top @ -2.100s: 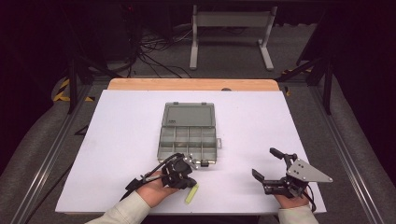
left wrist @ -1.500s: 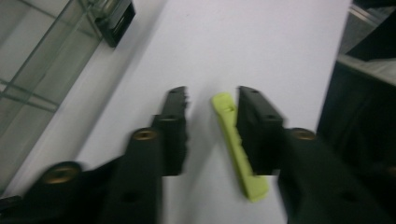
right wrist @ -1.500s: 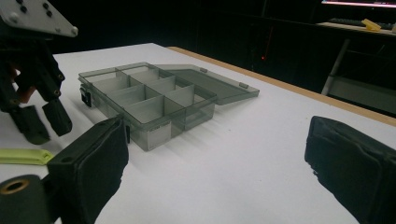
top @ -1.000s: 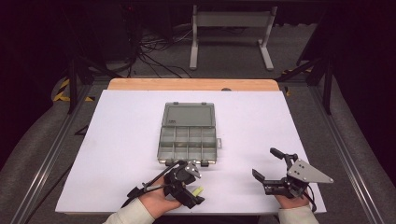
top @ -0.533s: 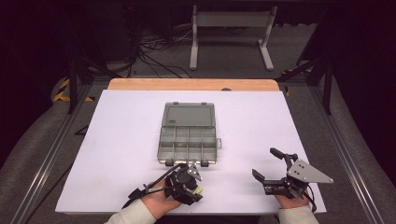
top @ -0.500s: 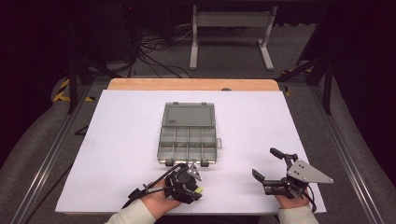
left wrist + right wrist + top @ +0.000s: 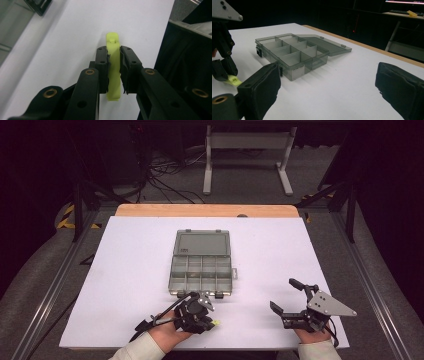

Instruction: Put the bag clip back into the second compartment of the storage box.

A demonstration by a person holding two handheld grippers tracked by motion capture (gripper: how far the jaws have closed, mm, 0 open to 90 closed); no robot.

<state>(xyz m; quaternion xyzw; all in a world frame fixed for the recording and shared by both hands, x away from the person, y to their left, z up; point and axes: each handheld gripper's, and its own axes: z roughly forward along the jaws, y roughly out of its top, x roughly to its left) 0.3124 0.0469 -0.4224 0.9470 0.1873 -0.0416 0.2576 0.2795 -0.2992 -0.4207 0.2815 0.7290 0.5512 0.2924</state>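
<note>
A slim yellow-green plastic piece (image 7: 113, 40) lies flat on the white table (image 7: 125, 270), near its front edge. My left gripper (image 7: 113, 53) points down at it, and its jaws have just been closing. Both pads now press on the piece's long sides. From above, the left gripper (image 7: 209, 319) covers most of the piece (image 7: 215, 322), leaving a small tip showing. My right gripper (image 7: 292, 296) rests open at the front right with nothing between its jaws. The right gripper view looks between its wide-open jaws (image 7: 329, 85) and catches the piece (image 7: 233, 80) under the left gripper (image 7: 222, 67).
A grey translucent organizer box (image 7: 201, 291) sits mid-table, lid (image 7: 202, 243) laid open flat behind it, its several compartments looking bare (image 7: 297, 71). A wooden strip (image 7: 205, 210) edges the far side. The front table edge runs close behind both hands.
The left gripper has shifted slightly toward the front edge over the yellow-green piece, and its jaws have closed onto it. The right gripper has stayed still.
</note>
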